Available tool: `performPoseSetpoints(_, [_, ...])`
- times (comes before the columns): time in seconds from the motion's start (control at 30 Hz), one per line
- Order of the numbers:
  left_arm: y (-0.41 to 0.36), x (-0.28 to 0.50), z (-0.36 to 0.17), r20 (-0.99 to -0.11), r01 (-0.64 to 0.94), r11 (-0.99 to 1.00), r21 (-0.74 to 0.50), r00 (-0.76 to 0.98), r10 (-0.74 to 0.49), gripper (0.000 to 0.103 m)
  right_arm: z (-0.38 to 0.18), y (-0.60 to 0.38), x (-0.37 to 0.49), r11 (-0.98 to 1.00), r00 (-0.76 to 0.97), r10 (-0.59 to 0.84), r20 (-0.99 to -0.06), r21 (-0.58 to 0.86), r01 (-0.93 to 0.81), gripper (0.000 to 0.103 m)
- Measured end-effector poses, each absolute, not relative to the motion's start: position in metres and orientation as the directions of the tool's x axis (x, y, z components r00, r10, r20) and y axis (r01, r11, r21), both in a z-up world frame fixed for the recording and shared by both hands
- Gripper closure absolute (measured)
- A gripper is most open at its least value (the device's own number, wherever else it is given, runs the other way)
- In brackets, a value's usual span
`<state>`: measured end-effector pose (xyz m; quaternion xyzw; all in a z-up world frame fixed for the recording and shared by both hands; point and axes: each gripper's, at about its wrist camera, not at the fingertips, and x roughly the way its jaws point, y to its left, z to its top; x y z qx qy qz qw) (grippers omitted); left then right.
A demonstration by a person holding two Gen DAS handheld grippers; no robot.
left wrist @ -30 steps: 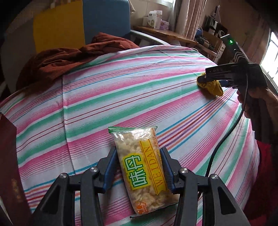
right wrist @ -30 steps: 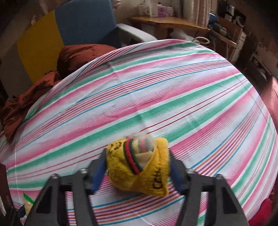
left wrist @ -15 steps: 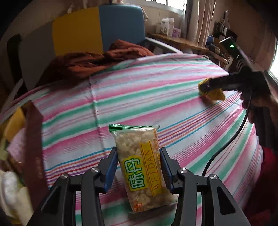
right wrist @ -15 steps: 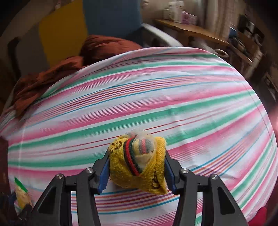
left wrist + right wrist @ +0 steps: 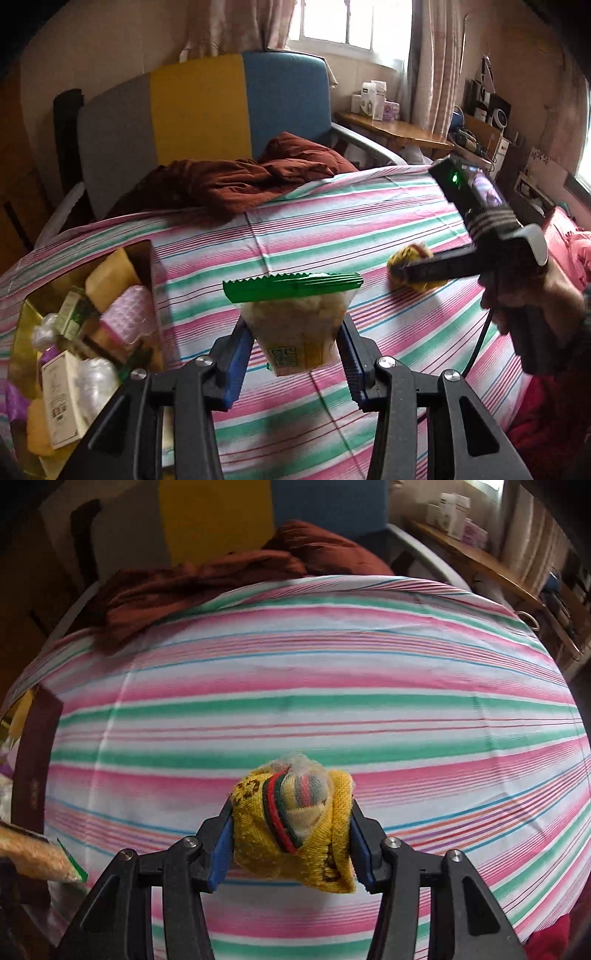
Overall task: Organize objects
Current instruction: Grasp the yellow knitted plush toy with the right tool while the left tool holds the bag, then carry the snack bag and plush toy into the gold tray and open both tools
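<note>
My left gripper (image 5: pixel 295 350) is shut on a clear snack bag (image 5: pixel 295 325) with a green top seal and holds it in the air above the striped cloth (image 5: pixel 332 229). The bag's tip also shows in the right wrist view as the snack bag (image 5: pixel 37 860) at the lower left. My right gripper (image 5: pixel 291 845) is shut on a rolled yellow knitted sock (image 5: pixel 291 827) with red and green bands, just over the cloth. In the left wrist view the right gripper (image 5: pixel 417 273) and the sock (image 5: pixel 410 256) are off to the right.
An open box (image 5: pixel 146 258) with a gold inside and dark red wall (image 5: pixel 33 771) stands at the left, full of several packets. A rust-brown blanket (image 5: pixel 236 181) lies at the far edge before a colourful chair (image 5: pixel 199 107). A hand (image 5: pixel 535 295) and cable (image 5: pixel 476 354) are at right.
The left gripper has lifted the snack bag off the cloth and swung left, bringing the box into view. The right gripper has closed on the sock and carried it leftward.
</note>
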<state>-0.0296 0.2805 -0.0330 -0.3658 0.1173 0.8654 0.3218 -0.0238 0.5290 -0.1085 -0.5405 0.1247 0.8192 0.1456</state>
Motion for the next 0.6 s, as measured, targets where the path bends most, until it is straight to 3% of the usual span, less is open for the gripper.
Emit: performPoseSetpoints(0.6, [0.22, -0.019, -0.024, -0.695, -0.584, -0.809, -0.068, -0.554, 0.458, 0.058, -0.113, 0.453, -0.019, -0.946, -0.359, 0.006, -0.933, 0.111, -0.304, 0.05])
